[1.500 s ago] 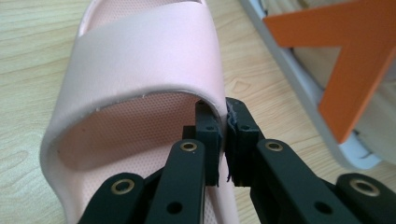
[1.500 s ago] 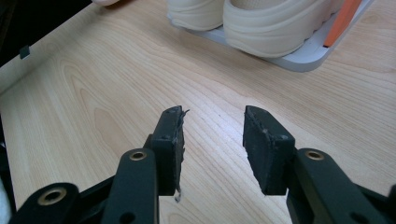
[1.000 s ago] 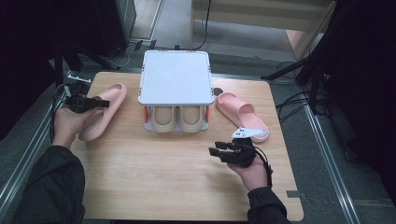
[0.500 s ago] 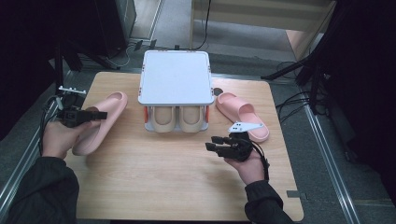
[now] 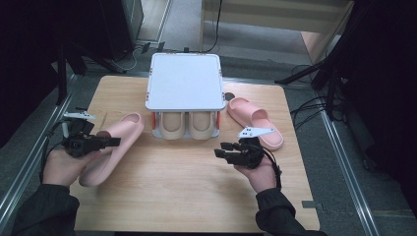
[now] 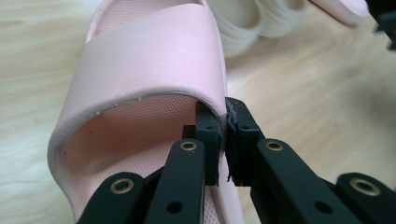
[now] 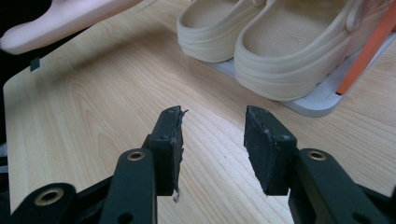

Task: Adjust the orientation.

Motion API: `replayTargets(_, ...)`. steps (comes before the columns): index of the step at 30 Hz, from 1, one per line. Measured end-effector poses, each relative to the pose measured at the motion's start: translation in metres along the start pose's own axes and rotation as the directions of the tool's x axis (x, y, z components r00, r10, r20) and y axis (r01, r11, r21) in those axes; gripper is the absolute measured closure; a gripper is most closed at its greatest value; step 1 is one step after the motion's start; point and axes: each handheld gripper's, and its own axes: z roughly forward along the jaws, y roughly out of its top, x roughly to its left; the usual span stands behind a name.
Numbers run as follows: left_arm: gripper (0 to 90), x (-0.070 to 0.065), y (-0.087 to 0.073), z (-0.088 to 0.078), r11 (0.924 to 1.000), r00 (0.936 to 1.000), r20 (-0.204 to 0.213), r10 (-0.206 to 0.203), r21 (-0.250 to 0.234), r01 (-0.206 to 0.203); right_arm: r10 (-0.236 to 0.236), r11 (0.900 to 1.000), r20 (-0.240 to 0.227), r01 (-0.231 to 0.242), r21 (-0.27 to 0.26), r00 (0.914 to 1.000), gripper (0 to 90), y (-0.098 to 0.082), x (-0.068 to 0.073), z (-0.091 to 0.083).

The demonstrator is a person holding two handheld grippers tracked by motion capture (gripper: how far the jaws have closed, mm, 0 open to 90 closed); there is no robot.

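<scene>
— Grippers first: what do the jaws show?

— Left gripper (image 6: 223, 135) is clamped on the strap edge of a pink slipper (image 6: 154, 74), one pad inside the strap, the other against its outer side. In the high view that gripper (image 5: 91, 142) sits at the left edge of the table (image 5: 196, 196), and the slipper (image 5: 114, 147) lies lengthwise beside it, toe pointing toward the shoe rack (image 5: 184, 81).

— And the right one?

— Right gripper (image 7: 212, 140) has its jaws apart with nothing between them, bare wood showing through the gap. From above it (image 5: 233, 153) hovers right of centre, pointing left.

— Location of the other footwear?

— Second pink slipper (image 5: 255, 120) lies on the table to the right of the rack, just behind the right gripper. Two beige clogs (image 7: 261, 46) stand side by side on the rack's lower shelf, under its white top; whether the held slipper rests fully on the table cannot be told.
</scene>
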Motion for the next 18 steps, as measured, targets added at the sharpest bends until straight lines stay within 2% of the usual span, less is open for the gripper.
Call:
replayTargets(5, 84.9, -0.023, -0.004, 0.008, 0.9986, 0.9981, 0.039, 0.047, 0.019, -0.048, -0.001, 1.0, 0.013, 0.001, 0.0, 0.9999, 57.5, 0.0, 0.0, -0.001)
replayTargets(11, 84.8, -0.046, -0.006, 0.016, 0.9954, 0.9917, 0.091, 0.091, 0.024, -0.093, -0.003, 1.0, 0.014, 0.003, 0.0, 0.9999, 57.5, 0.0, 0.0, -0.002)
replayTargets(15, 84.8, -0.061, -0.008, 0.027, 0.9911, 0.9824, 0.142, 0.121, 0.038, -0.128, -0.003, 1.0, 0.013, 0.003, 0.002, 0.9999, 57.5, -0.001, 0.0, -0.002)
replayTargets(16, 84.7, -0.061, -0.008, 0.027, 0.9911, 0.9824, 0.142, 0.121, 0.038, -0.128, -0.003, 1.0, 0.013, 0.003, 0.002, 0.9999, 57.5, -0.001, 0.0, -0.002)
replayTargets(18, 84.7, -0.074, -0.008, 0.041, 0.9857, 0.9748, 0.171, 0.143, 0.063, -0.156, -0.002, 1.0, 0.015, 0.002, 0.001, 0.9999, 57.5, -0.001, 0.001, -0.003)
